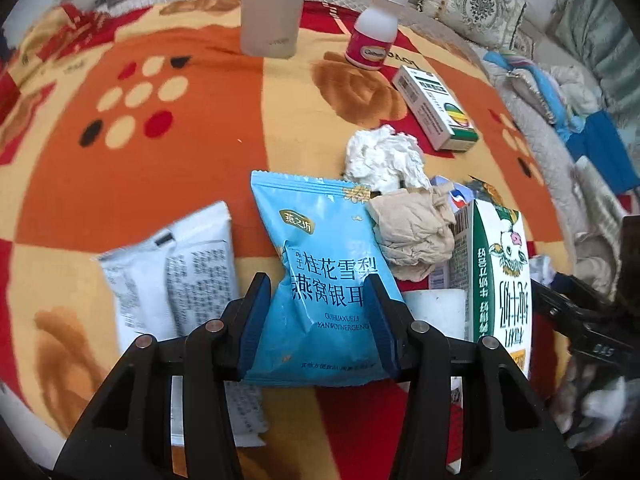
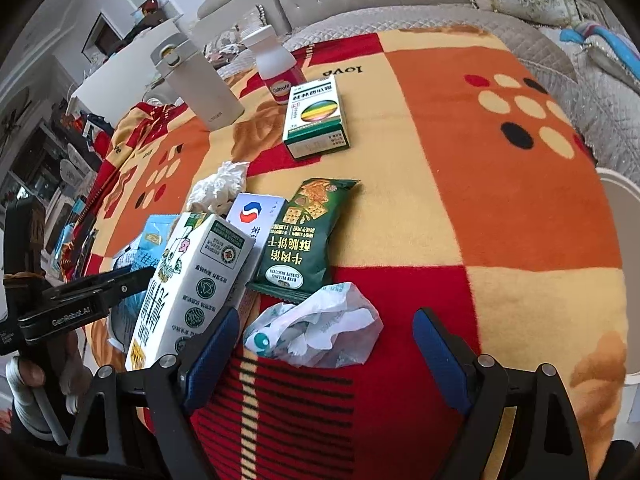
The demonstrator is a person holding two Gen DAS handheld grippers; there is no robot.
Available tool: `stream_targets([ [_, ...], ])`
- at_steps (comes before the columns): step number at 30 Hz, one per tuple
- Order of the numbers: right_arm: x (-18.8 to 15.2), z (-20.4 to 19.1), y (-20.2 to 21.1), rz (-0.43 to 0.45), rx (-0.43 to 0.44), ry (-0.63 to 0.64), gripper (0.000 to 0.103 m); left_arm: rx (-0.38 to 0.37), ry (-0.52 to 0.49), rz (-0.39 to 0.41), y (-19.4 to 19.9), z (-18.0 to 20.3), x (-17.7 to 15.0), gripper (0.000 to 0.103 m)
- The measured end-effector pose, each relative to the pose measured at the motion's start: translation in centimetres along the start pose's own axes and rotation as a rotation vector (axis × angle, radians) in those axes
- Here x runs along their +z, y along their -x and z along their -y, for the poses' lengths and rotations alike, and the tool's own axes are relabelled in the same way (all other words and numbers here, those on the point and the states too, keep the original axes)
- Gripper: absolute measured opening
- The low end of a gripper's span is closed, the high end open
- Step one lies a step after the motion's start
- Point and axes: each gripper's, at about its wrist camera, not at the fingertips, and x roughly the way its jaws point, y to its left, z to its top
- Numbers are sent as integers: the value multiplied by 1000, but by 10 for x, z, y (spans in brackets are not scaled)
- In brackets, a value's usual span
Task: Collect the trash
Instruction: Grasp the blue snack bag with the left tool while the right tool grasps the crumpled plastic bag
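A sofa w/ a red-orange patterned blanket (image 1: pixel 192 168) carries the trash. Your left tongs (image 1: pixel 318 312) straddle the blue snack packet (image 1: pixel 320 280), blue pads pressing both its edges. Your right tongs (image 2: pixel 326 344) stand wide open around a crumpled white plastic wrapper (image 2: pixel 316 326), not touching it. Milk carton (image 2: pixel 192 280) lies just beside.

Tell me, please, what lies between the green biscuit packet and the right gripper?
The crumpled white plastic bag lies there, just below the green biscuit packet, ahead of the open right gripper. The right wrist view shows this.
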Motion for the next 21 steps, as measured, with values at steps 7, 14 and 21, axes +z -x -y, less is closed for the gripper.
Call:
stream_targets([
  [7,-1,4,5,33,45,5,38,-33,-14,15,15,2,-4,24],
  [14,-5,3,28,85,62,46,34,-48,-4,103,53,-2,5,22],
  [21,-5,8,51,129,62,54,33,-46,-19,195,90,7,22,22],
])
